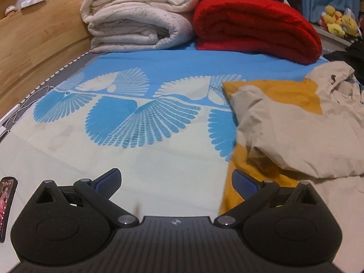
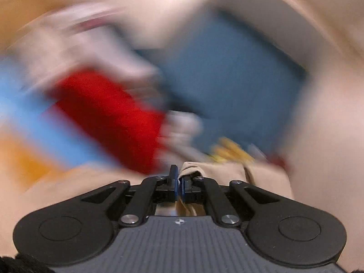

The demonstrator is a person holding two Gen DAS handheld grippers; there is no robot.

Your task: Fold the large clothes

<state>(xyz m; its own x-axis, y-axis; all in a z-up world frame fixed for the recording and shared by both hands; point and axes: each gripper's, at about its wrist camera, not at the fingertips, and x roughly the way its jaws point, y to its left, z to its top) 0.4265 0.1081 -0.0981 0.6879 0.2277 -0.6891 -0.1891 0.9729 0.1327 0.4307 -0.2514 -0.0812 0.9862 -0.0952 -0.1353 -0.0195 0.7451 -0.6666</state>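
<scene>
A beige jacket with a mustard-yellow lining (image 1: 293, 127) lies crumpled on the right side of the bed. My left gripper (image 1: 176, 182) is open and empty, low over the bedsheet, with its right finger (image 1: 246, 185) at the garment's yellow edge. My right gripper (image 2: 179, 182) is shut on a fold of the beige jacket (image 2: 218, 173), which bunches up between and above the pads. The right wrist view is heavily motion-blurred.
A blue and cream patterned bedsheet (image 1: 141, 118) covers the bed. Folded white blankets (image 1: 136, 20) and a red blanket (image 1: 254, 27) are stacked at the far end. A wooden bed frame (image 1: 34, 45) runs along the left. A phone (image 1: 6, 204) lies at the near left.
</scene>
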